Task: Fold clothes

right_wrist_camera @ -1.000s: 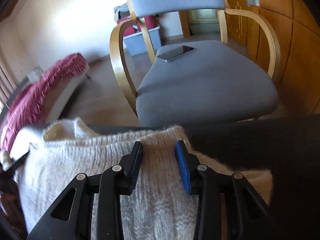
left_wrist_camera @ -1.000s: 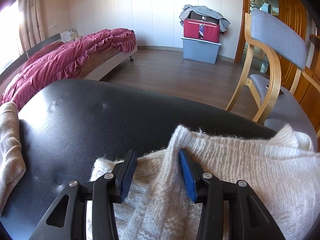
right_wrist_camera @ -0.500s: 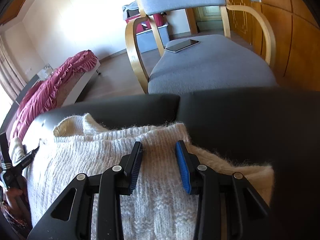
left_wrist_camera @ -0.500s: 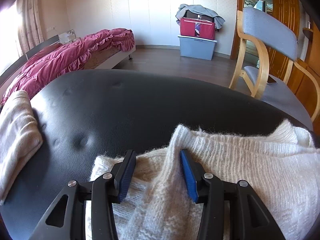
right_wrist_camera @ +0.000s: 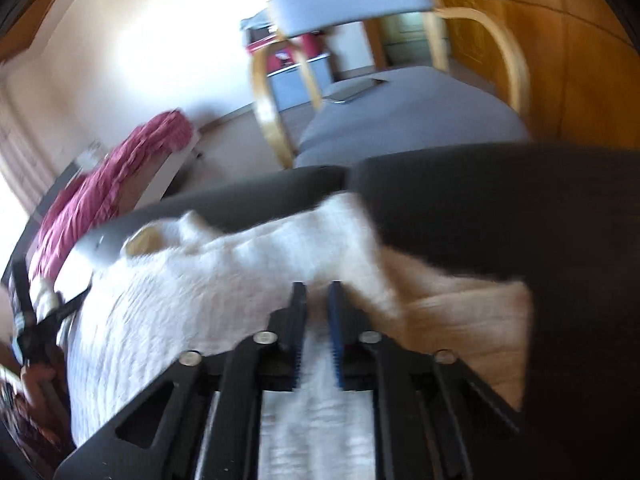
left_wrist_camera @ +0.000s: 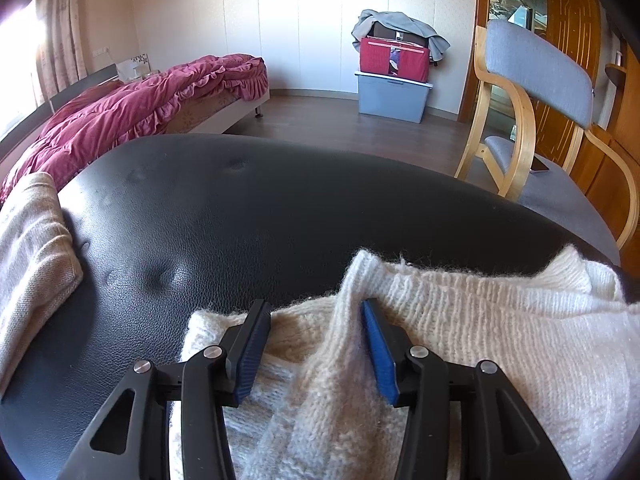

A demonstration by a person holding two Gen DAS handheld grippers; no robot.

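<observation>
A fluffy white knitted sweater lies on a black leather surface. My left gripper is open above the sweater's left part, and a raised ridge of knit stands between its blue pads without being pinched. In the blurred right wrist view, my right gripper is shut on a pinch of the white sweater near its right edge, with the jaws nearly together and fabric in the narrow gap.
A folded beige garment lies at the left end of the black surface. Beyond the far edge stand a grey wooden armchair with a phone on its seat, a bed with a red quilt and a grey storage box.
The right gripper's fingers have come together onto the sweater, and its view is now blurred by motion. The left gripper stays open and has drawn back slightly along the surface.
</observation>
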